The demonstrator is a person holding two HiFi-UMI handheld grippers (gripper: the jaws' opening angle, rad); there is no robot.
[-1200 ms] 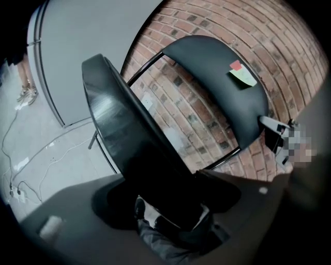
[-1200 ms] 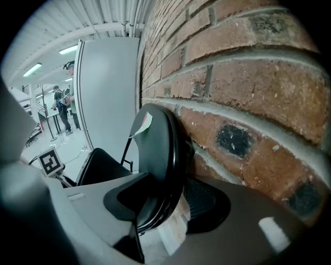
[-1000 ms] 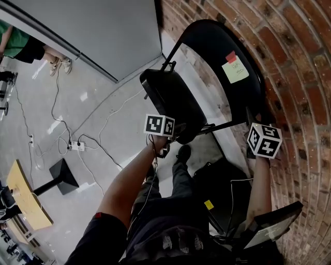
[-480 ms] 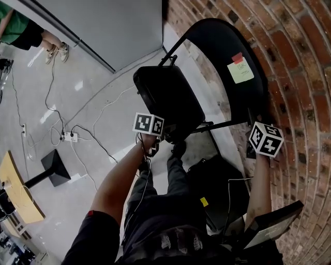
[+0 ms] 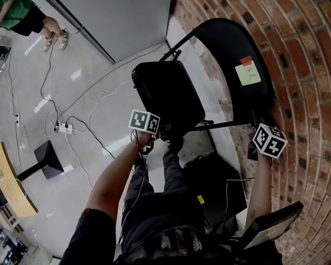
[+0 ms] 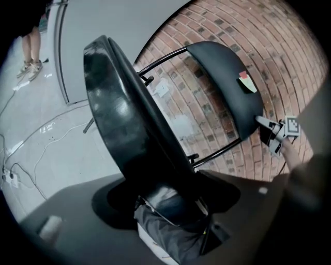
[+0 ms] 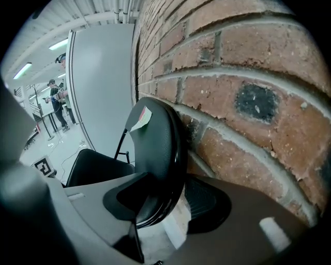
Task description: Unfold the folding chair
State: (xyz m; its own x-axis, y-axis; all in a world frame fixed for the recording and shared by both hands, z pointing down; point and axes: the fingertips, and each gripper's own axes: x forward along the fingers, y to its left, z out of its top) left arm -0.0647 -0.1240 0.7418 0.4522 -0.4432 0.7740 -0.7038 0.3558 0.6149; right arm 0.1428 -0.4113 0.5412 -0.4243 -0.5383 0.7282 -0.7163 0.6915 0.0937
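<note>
A black folding chair stands against the brick wall. Its seat (image 5: pixel 168 96) is tipped partly down and its curved backrest (image 5: pixel 235 62) carries a yellow sticky note (image 5: pixel 248 72). My left gripper (image 5: pixel 161 135) is shut on the seat's near edge; in the left gripper view the seat (image 6: pixel 124 119) runs between the jaws of the left gripper (image 6: pixel 170 192). My right gripper (image 5: pixel 253 149) is shut on the backrest's near end by the wall; in the right gripper view the backrest (image 7: pixel 155 150) sits between the jaws of the right gripper (image 7: pixel 165 202).
The brick wall (image 5: pixel 305 77) runs close along the right. A black bag (image 5: pixel 217 181) lies on the floor under the chair. Cables and a power strip (image 5: pixel 64 128) cross the floor at left, near a black stand base (image 5: pixel 46 158). A person (image 5: pixel 20 15) stands far off.
My left gripper has moved down and to the left with the seat's edge, and the seat has swung away from the backrest. The right gripper sank slightly on the backrest.
</note>
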